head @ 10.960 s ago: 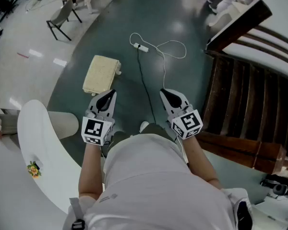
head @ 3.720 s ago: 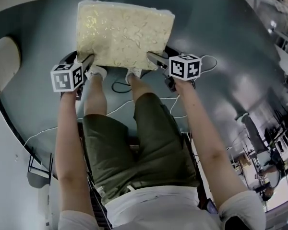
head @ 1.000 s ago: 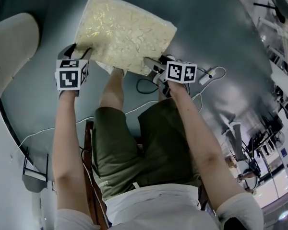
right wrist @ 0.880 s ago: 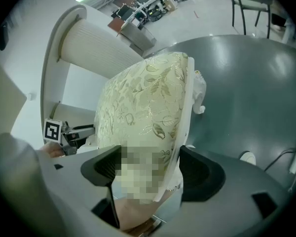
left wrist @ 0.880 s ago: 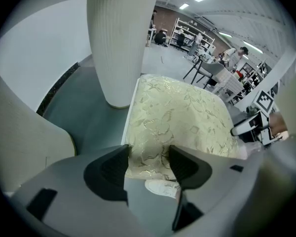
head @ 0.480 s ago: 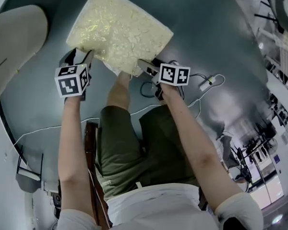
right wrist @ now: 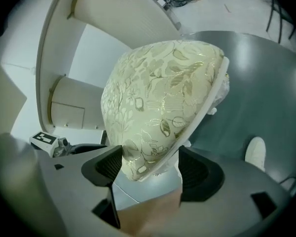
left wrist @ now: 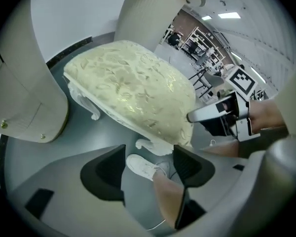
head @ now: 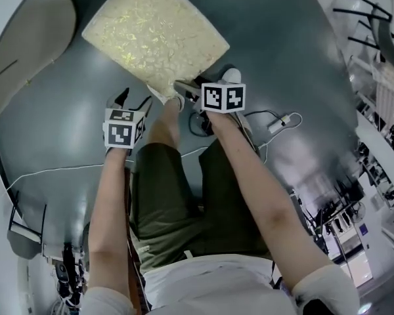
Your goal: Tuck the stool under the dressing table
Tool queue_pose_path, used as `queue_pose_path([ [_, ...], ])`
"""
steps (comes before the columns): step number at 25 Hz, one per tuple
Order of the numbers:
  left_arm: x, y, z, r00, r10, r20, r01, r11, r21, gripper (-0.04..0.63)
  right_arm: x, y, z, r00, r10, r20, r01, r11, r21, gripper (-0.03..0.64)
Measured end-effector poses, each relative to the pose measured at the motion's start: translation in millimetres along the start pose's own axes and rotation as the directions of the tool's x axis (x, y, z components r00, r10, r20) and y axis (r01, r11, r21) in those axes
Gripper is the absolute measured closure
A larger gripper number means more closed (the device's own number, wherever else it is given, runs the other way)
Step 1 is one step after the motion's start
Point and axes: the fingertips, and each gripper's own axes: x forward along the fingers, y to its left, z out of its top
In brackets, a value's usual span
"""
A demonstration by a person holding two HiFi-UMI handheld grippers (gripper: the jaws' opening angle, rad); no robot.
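Note:
The stool (head: 154, 35), a cream patterned cushion on a white carved frame, stands on the dark floor near the white curved dressing table (head: 26, 28). My right gripper (head: 184, 87) is shut on its near corner, with cushion and frame rim between the pads (right wrist: 150, 164). My left gripper (head: 132, 100) hangs apart from the stool, back over the person's leg. Its jaws have just been opening and stand open with nothing between them (left wrist: 149, 157). In the left gripper view the stool (left wrist: 133, 93) sits ahead, with the right gripper (left wrist: 222, 115) at its corner.
The person's white shoes (head: 230, 76) (left wrist: 140, 166) and legs are just behind the stool. A white cable with a power strip (head: 279, 122) trails on the floor at the right. The dressing table's rounded pedestal (left wrist: 19, 98) and column (left wrist: 148, 14) stand close by the stool.
My left gripper has come off the stool's left edge and drawn back toward the person. The stool has slid and turned farther toward the table, with the right gripper still on its corner.

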Motion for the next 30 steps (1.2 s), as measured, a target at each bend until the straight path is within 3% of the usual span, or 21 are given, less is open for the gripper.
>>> queue_pose_path([
  [9,38,-46,-17,0.999,-0.012,-0.033,0.01,0.998,-0.06,0.287,11,5,-26,0.985,0.039,-0.17,-0.065,0.986,-0.152,0.27],
  [13,47,-51,-16,1.0,0.009,-0.018,-0.011,0.995,-0.101,0.288,9,2,-35,0.964,-0.016,-0.265,-0.074,0.943,-0.325,0.274],
  [15,50,-54,-17,1.0,0.024,-0.016,-0.026,0.991,-0.13,0.288,2,-7,-33,0.956,-0.079,-0.281,-0.058,0.892,-0.448,0.306],
  [17,54,-59,-18,0.999,0.038,-0.014,-0.04,0.984,-0.175,0.288,-10,-21,-25,0.945,-0.143,-0.292,-0.039,0.841,-0.54,0.296],
  [21,60,-66,-22,0.998,0.067,-0.006,-0.065,0.948,-0.312,0.288,-30,-55,-1,0.921,-0.246,-0.302,-0.006,0.766,-0.642,0.247],
  [24,65,-67,-20,0.994,0.108,-0.007,-0.103,0.926,-0.363,0.288,-41,-81,24,0.902,-0.332,-0.275,0.039,0.698,-0.715,0.239],
  [27,70,-61,-18,0.982,0.186,-0.018,-0.179,0.91,-0.375,0.298,-48,-104,46,0.872,-0.436,-0.223,0.085,0.584,-0.807,0.235],
  [30,76,-56,-17,0.97,0.24,-0.032,-0.233,0.887,-0.4,0.308,-44,-111,67,0.869,-0.472,-0.15,0.089,0.447,-0.89,0.255],
])
